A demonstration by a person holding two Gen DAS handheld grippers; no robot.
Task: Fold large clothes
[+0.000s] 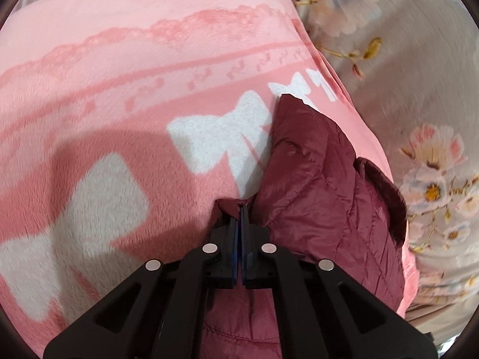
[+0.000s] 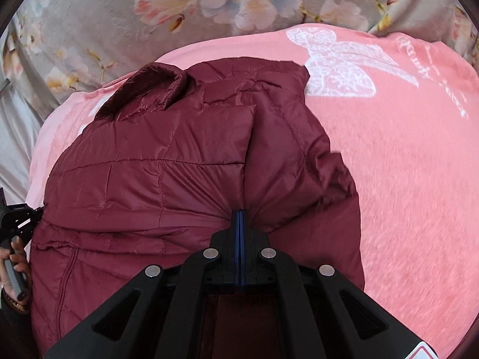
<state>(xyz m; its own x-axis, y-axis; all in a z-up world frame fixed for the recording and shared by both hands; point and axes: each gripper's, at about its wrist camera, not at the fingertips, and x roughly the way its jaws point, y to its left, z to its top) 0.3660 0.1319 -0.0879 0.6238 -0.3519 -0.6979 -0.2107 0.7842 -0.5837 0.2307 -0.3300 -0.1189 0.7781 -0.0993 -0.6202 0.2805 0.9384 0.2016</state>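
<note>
On the pink blanket (image 2: 404,164), near its edge by the grey floral cover (image 2: 89,30), lies the maroon quilted jacket (image 2: 179,164). Left tool (image 1: 241,206) is clamped on a bunched bit of jacket fabric; right tool (image 2: 239,211) pinches a puckered fold, collar (image 2: 143,89) beyond it.
</note>
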